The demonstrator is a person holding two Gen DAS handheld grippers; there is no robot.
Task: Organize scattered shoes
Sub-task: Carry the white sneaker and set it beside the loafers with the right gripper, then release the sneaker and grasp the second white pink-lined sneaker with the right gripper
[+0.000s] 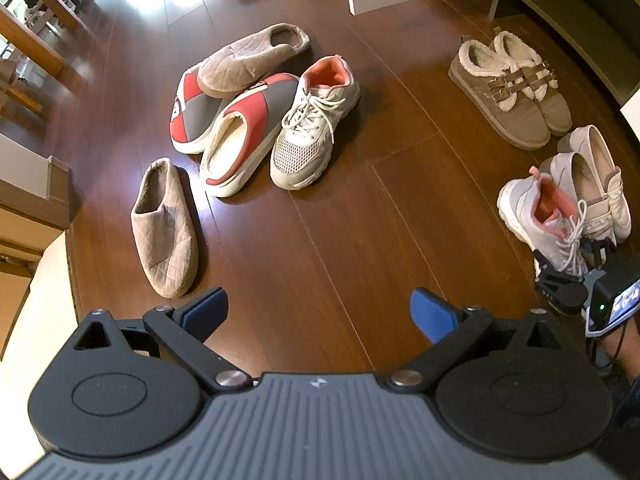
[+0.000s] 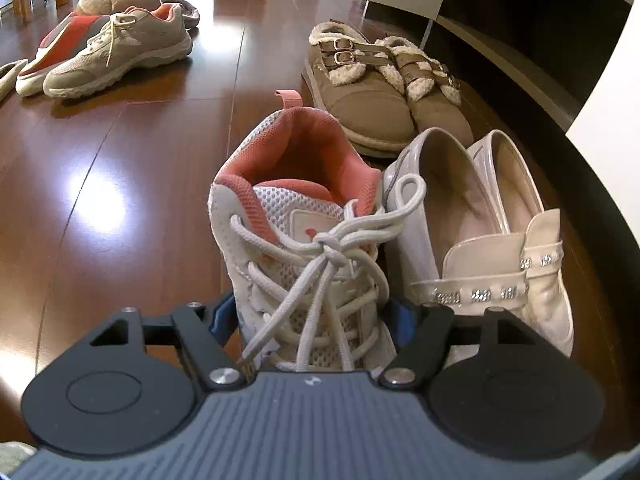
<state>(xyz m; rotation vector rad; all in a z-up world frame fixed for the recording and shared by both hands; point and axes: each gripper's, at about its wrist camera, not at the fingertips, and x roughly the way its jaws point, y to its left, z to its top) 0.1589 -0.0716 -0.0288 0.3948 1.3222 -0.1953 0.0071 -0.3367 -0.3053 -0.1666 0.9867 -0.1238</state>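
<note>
**Grabbing the pink-lined sneaker without dragging the loafers along**

Got the right gripper [image 2: 314,316] clamped across the laced forefoot of the pink-lined sneaker [image 2: 304,216], blue pads pressed on both sides; looks like a real hold, not just a straddle. Got the left gripper [image 1: 320,312] released, jaws wide, nothing between them, just hovering over bare floor [image 1: 360,240].

Taking the cream loafers [image 2: 480,232] as the reference: sneaker standing right up against them, touching along the side away from the cabinet, heel end toward the fur-lined buckle pair [image 2: 372,92] that sits just beyond the loafers; matching sneaker [image 1: 316,120] well apart from the loafers, out in the slipper pile across the floor.

Tips for the step, going by the look of it:

- Check the grip before lifting; mesh upper is soft and probably squashes, so squeeze on the sole edge rather than the laces if possible
- Mind that lace loop draped over the nearest loafer's rim; lift slowly and a bit away from the loafers so it slides off instead of tugging the loafer over
- Lift straight up first, then swing away; dragging sideways likely knocks the tidy loafer pair out of line
- Expect the heel to sag, since the hold is far forward; tilt the toe down a touch to balance
- Bring the idle left gripper over to the mate, so both sneakers can end up side by side near the loafers, toes matching that row
</note>
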